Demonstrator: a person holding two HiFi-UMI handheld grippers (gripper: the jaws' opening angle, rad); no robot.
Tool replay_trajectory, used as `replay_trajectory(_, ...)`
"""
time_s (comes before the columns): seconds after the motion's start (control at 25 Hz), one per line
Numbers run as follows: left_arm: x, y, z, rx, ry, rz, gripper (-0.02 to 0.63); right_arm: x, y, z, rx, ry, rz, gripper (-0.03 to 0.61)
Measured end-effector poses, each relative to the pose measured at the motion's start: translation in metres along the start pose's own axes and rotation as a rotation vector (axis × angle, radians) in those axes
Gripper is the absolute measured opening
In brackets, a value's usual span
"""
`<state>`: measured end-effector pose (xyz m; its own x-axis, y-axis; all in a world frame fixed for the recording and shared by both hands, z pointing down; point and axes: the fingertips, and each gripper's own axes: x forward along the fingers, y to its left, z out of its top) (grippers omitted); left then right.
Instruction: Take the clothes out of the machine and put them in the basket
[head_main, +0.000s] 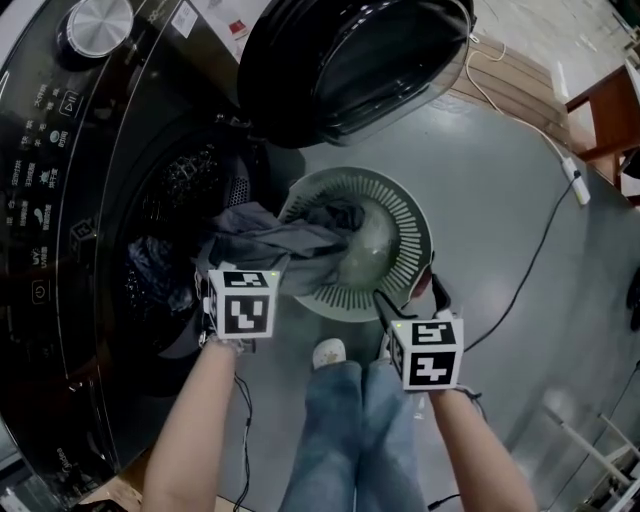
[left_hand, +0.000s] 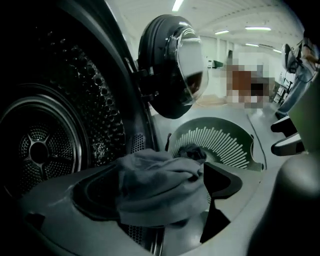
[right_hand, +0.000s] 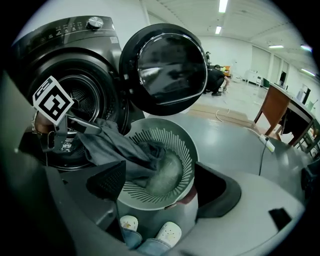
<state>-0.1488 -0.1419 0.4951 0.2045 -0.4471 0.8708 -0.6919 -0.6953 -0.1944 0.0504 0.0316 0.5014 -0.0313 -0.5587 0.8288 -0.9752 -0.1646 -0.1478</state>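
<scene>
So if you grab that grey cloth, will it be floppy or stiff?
Probably floppy: the grey cloth lies in soft folds and bends over the rim of the basket. Likely light too, as the basket sits upright under it. It could trail or snag, since part hangs outside the basket.
</scene>
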Motion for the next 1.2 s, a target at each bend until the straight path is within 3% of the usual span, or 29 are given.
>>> replay_trajectory(0.24,0.023,0.046,-0.021,-0.068,0.067,0.063,0.525,0.013,0.020,0.005,-0.032,0.013,0.020,0.428)
replay_trajectory(0.36,0.033,0.058,-0.032,-0.095,0.119,0.056,0.531,0.020,0.028,0.010,-0.053,0.013,0.027,0.428)
replay_trajectory(0.6,0.065,0.065,-0.052,-0.077,0.201,0.049,0.534,0.035,0.039,0.020,-0.051,0.011,0.031,0.428)
replay_trajectory(0.88,0.087,0.062,-0.051,-0.062,0.216,-0.005,0.532,0.050,0.045,0.022,-0.053,0.013,0.029,0.428)
replay_trajectory(1.2,0.086,0.061,-0.050,-0.049,0.214,0.018,0.516,0.050,0.045,0.014,-0.024,0.023,0.020,0.425)
